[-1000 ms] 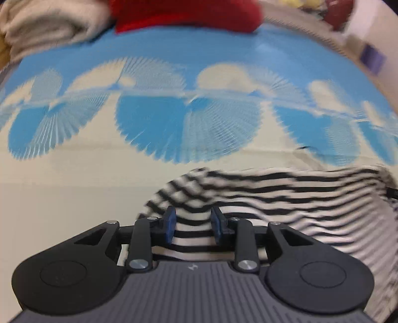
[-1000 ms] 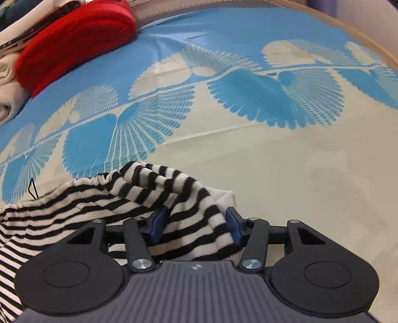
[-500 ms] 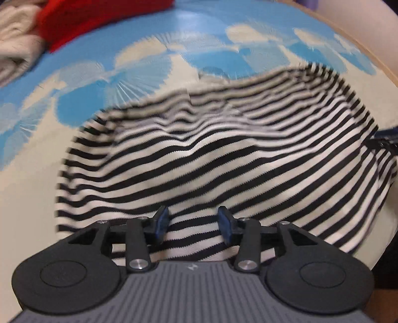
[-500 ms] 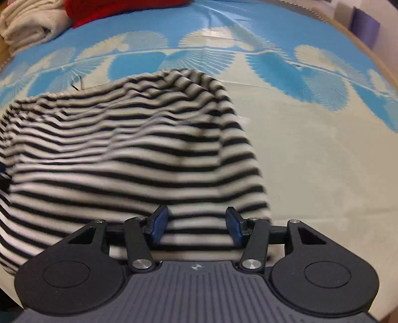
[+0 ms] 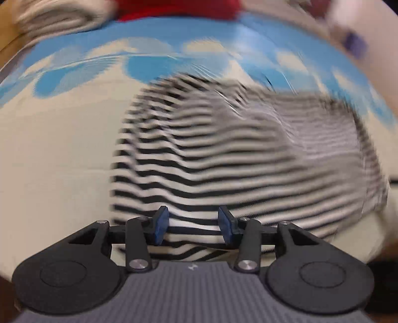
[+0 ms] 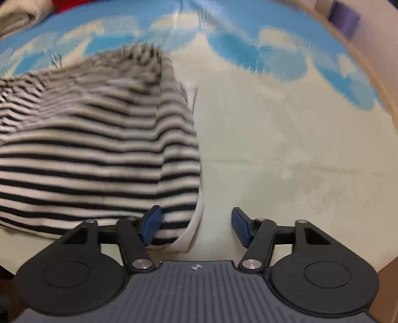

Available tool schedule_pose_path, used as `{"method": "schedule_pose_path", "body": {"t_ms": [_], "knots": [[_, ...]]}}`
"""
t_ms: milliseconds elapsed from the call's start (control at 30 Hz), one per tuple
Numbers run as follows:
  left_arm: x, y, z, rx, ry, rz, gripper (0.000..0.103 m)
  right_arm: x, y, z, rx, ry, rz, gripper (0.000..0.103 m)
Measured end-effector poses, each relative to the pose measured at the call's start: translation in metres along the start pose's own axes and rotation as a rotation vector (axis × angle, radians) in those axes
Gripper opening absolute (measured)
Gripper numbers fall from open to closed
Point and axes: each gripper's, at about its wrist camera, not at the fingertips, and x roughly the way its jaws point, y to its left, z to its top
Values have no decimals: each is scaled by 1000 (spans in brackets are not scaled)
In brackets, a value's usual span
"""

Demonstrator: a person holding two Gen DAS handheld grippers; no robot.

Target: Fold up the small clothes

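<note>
Both tongs (left (image 5: 190,228), right (image 6: 196,228)) just widened over striped garment (image 5: 236,154).

Blue-and-cream patterned tablecloth (image 6: 286,149); striped garment (image 6: 87,154) on it; red cloth (image 5: 179,8) beyond.

— What can't you make out?
— The black-and-white striped knit garment (image 5: 248,154) smears with motion blur toward its far right side, and the left claw's (image 5: 190,228) body hides its near hem.
— And in the right wrist view?
— The picture's left edge cuts the garment off. The red cloth pile (image 5: 179,8) is blurred and cropped on top.
</note>
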Motion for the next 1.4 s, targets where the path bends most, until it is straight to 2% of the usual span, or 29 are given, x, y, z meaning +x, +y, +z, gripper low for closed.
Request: {"method": "schedule_pose_path", "body": {"t_ms": [133,200,267,400,500,733,833,967,1000,1033,1067,1167,1267,1333,1400], "knots": [[-16,34,-14,-230,-33,4,49,-59,-12,4,44,-196,52,61],[-13,42,-20,-287,-27,10,49,-83,-20,2,65,-288,68,62],[-7,44,-25,-333,-10,18,49,-98,-31,-1,89,-336,68,62],[9,56,-32,-479,30,20,49,-93,-49,1,186,-308,105,62],[23,59,-37,-569,67,39,49,-82,-47,5,207,-284,119,62],[29,54,-45,-653,70,92,50,-75,-47,9,208,-288,118,62],[24,54,-48,-706,73,136,55,-74,-54,9,239,-284,124,62],[30,50,-46,-671,54,130,55,-71,-59,10,260,-276,120,62],[30,50,-45,-672,40,121,41,-71,-59,11,264,-278,117,62],[30,51,-44,-678,29,98,20,-71,-59,11,267,-278,113,62],[30,52,-43,-682,20,66,14,-70,-60,12,271,-277,106,62],[20,41,-33,-622,-14,90,13,-69,-65,13,287,-271,52,62],[-5,14,-15,-499,-118,106,12,-66,-75,12,322,-251,-15,62],[-24,-12,-1,-407,-195,79,11,-65,-83,11,357,-244,-41,62],[-43,-44,16,-307,-274,-2,11,-66,-90,10,383,-251,-58,61]]}}
